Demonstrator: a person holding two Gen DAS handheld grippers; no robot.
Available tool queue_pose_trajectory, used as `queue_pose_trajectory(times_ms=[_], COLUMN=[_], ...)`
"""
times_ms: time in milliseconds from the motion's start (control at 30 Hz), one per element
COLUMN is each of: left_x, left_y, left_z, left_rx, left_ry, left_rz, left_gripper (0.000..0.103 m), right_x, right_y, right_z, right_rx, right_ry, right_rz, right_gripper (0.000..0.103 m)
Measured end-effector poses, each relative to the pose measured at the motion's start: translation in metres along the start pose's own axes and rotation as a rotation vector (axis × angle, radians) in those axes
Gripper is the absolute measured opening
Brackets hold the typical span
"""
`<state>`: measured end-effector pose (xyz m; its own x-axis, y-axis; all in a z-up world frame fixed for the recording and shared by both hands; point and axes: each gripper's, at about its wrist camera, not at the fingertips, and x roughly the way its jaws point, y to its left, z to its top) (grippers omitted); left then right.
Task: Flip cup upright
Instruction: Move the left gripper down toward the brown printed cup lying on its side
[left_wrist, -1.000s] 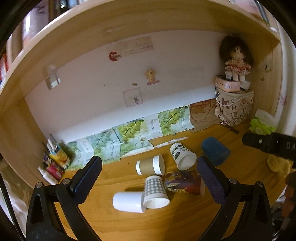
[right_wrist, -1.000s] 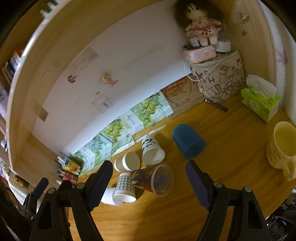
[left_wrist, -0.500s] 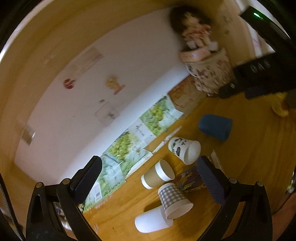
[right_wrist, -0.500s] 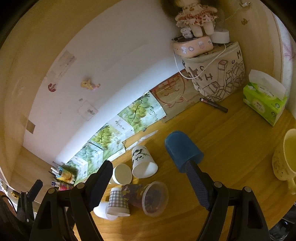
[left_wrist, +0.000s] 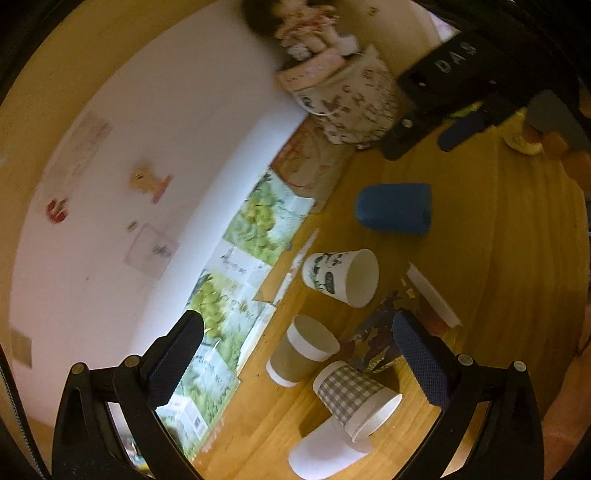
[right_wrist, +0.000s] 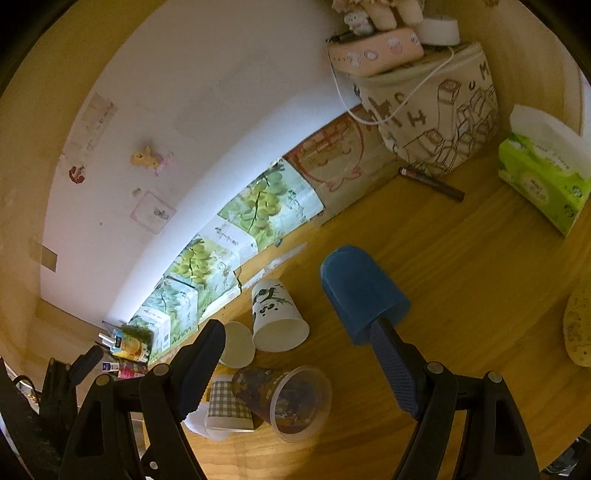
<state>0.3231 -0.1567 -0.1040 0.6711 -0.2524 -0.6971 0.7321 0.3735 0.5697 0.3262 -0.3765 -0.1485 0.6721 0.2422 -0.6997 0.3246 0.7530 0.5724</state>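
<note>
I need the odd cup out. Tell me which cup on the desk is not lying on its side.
The blue cup: it stands mouth-down on the desk, apart from the tipped paper cups.

Doll (left_wrist: 295, 29) above the printed bag (left_wrist: 351, 103): smeared by motion on the left wrist view, face unreadable; cropped at the top edge on the right wrist view, only legs showing. Blue cup (right_wrist: 362, 295): mouth covered by the right fingers (right_wrist: 393, 365). White cup (right_wrist: 194, 421) left of the checked cup (right_wrist: 227, 406): mostly hidden. Yellow mug (right_wrist: 578, 325) right of the blue cup: cut off at the frame's edge.
</note>
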Motion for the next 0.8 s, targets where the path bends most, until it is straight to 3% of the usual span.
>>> queue_pose_trajectory(times_ms=[433,800], left_x=[0.032,0.059], left_y=[-0.012,-0.022], left_z=[-0.004,-0.008], left_rx=[0.265,0.388], left_ry=[-0.023,-0.041], left_rz=[-0.15,-0.324], left_gripper=[0.102,0.102], right_x=[0.028,0.037], right_y=[0.0,-0.005], right_z=[0.006,0.008], right_rx=[-0.01,0.019], right_ry=[0.061,0.064], right_rz=[0.002,-0.035], right_gripper=[0.082,0.082])
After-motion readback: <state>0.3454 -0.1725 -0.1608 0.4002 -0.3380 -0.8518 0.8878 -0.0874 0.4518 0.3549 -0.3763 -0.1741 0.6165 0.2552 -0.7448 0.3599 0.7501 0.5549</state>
